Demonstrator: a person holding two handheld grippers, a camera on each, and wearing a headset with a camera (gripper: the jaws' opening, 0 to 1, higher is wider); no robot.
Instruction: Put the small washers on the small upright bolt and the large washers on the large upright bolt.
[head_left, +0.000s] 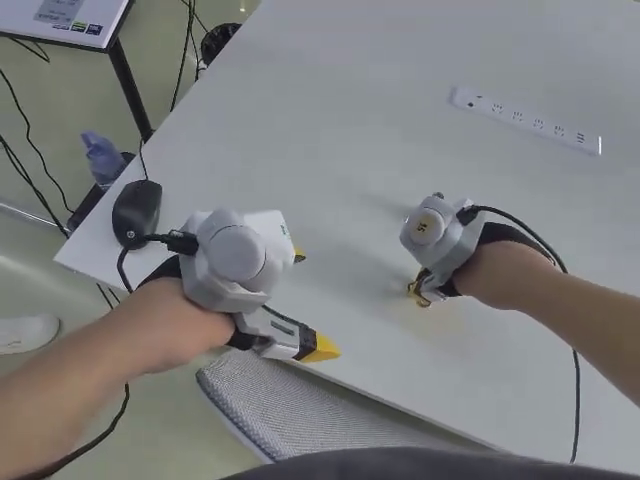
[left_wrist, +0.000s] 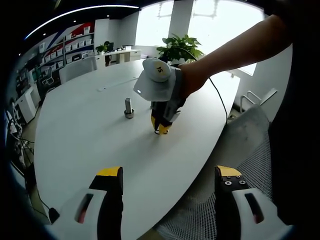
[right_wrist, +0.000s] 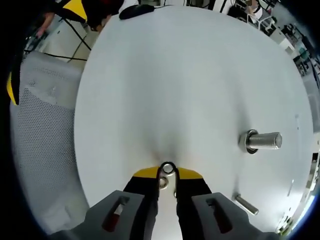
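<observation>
The thin silver metal washer (right_wrist: 167, 163) is pinched on edge between the closed yellow tips of the right gripper (right_wrist: 168, 176), low over the white bench (head_left: 350, 100). It looks light, stiff and slick, so it is best held across its flat faces near the rim, leaving the hole free for the thread. The right gripper view gives that hold, plus the large upright silver bolt (right_wrist: 263, 140) and the slim small upright bolt (right_wrist: 246, 204) well apart from it, whereas the left gripper view gives the left gripper (left_wrist: 169, 175) spread wide, nothing between its jaws.
</observation>
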